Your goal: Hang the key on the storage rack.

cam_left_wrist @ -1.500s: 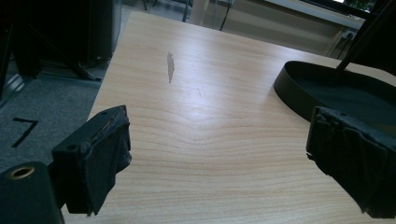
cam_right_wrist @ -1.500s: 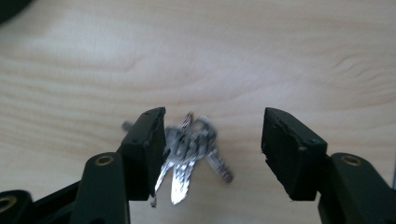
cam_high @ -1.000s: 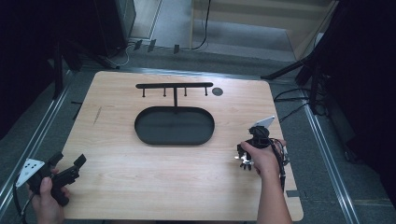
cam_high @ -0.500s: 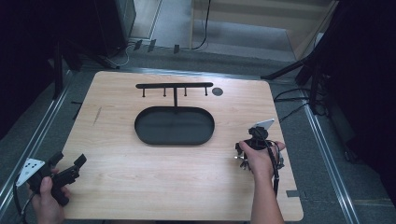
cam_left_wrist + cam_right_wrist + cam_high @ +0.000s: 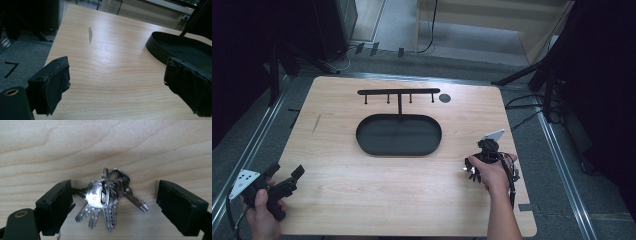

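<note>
Where grey floor (image 5: 557,165) surrounds it, pale wooden table (image 5: 362,200) (scuffed).

Shiny metal keys (image 5: 107,200) on smooth pale wood table (image 5: 362,185)

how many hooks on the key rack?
4, hanging in a row under the bar of the key rack at the table's far edge: two left of its centre post, two right. None looks hidden.

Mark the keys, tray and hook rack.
keys (image 5: 106,200), right gripper view, on the top key's head.
tray (image 5: 399,135), high view, on its dark floor.
hook rack (image 5: 398,92), high view, on the crossbar's middle.
</note>
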Demonstrator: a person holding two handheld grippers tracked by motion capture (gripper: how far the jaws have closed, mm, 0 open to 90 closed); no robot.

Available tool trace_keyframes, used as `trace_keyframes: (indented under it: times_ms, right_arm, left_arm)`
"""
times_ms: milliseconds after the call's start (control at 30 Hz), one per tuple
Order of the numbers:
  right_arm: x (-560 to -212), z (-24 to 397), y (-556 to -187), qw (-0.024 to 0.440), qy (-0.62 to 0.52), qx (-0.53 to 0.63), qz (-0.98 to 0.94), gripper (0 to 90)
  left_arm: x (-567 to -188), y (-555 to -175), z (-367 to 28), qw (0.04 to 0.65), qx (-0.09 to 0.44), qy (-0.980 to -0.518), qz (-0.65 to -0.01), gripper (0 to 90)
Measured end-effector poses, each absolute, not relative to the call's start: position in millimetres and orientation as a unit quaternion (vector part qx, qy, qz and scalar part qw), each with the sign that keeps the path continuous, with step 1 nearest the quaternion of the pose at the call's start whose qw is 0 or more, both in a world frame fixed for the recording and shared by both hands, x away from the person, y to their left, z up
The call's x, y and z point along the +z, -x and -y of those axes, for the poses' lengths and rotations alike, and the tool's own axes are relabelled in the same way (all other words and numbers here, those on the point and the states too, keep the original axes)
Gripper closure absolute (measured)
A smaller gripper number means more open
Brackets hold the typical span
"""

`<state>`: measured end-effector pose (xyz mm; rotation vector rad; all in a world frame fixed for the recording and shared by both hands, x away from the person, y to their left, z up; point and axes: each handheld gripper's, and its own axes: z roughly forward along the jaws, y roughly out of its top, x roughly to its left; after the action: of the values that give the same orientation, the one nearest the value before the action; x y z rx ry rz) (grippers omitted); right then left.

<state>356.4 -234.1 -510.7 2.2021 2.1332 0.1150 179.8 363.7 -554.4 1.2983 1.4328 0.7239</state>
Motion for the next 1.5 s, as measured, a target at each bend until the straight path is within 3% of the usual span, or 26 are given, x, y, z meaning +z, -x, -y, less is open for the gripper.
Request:
trace_keyframes:
  times_ms: [433, 500, 600, 633, 667, 700, 767, 800, 867, 1033, 1067, 1100, 1133, 1167, 1200, 1300, 1367, 1500]
  right_arm:
    - [-508, 239, -351, 0.020, -0.697, 0.048, -0.715, 15.8]
    - [-510, 236, -350, 0.018, -0.688, 0.043, -0.724, 21.7]
    - [-508, 235, -348, 0.036, -0.671, 0.028, -0.740, 41.4]
    - [-508, 235, -348, 0.036, -0.671, 0.028, -0.740, 41.4]
    - [-506, 237, -347, 0.036, -0.656, 0.029, -0.753, 58.2]
    - [-505, 239, -346, 0.035, -0.652, 0.031, -0.757, 67.8]
    - [-504, 242, -346, 0.030, -0.649, 0.031, -0.759, 69.6]
    - [-503, 248, -345, 0.009, -0.644, 0.045, -0.763, 81.6]
    - [-499, 253, -345, 0.009, -0.639, 0.062, -0.767, 84.4]
    - [-494, 256, -343, 0.035, -0.615, 0.072, -0.784, 82.2]
    - [-492, 259, -343, 0.042, -0.619, 0.076, -0.781, 71.4]
    - [-492, 259, -343, 0.042, -0.619, 0.076, -0.781, 71.4]
    - [-492, 261, -344, 0.028, -0.626, 0.086, -0.774, 63.0]
    - [-492, 261, -344, 0.028, -0.626, 0.086, -0.774, 63.0]
    - [-493, 259, -343, 0.033, -0.620, 0.086, -0.779, 52.2]
    - [-496, 258, -343, 0.034, -0.617, 0.078, -0.782, 48.8]
    - [-503, 256, -342, 0.020, -0.615, 0.071, -0.785, 59.6]
    - [-504, 256, -340, 0.029, -0.614, 0.065, -0.786, 70.2]
  left_arm:
    - [-554, -180, -364, 0.512, 0.300, -0.541, -0.596, 6.9]
    - [-554, -180, -364, 0.512, 0.300, -0.542, -0.595, 6.9]
    - [-554, -180, -364, 0.513, 0.300, -0.541, -0.595, 6.9]
    - [-554, -180, -364, 0.513, 0.300, -0.541, -0.595, 6.9]
    - [-554, -180, -364, 0.513, 0.300, -0.542, -0.595, 6.9]
    - [-554, -180, -364, 0.512, 0.300, -0.542, -0.595, 6.9]
    - [-554, -180, -364, 0.513, 0.300, -0.542, -0.595, 6.9]
    - [-554, -180, -364, 0.513, 0.300, -0.541, -0.595, 6.9]
    - [-554, -180, -364, 0.513, 0.300, -0.542, -0.595, 6.9]
    - [-554, -180, -364, 0.513, 0.300, -0.542, -0.594, 6.9]
    - [-554, -180, -364, 0.513, 0.299, -0.543, -0.594, 6.9]
    - [-554, -180, -364, 0.513, 0.299, -0.543, -0.594, 6.9]
    - [-554, -180, -364, 0.513, 0.299, -0.543, -0.594, 6.9]
    - [-554, -180, -364, 0.513, 0.299, -0.543, -0.594, 6.9]
    - [-554, -180, -364, 0.513, 0.299, -0.543, -0.594, 6.9]
    - [-554, -180, -364, 0.513, 0.299, -0.543, -0.594, 6.9]
    - [-554, -180, -364, 0.513, 0.299, -0.543, -0.594, 6.9]
    - [-554, -180, -364, 0.514, 0.298, -0.543, -0.594, 6.9]
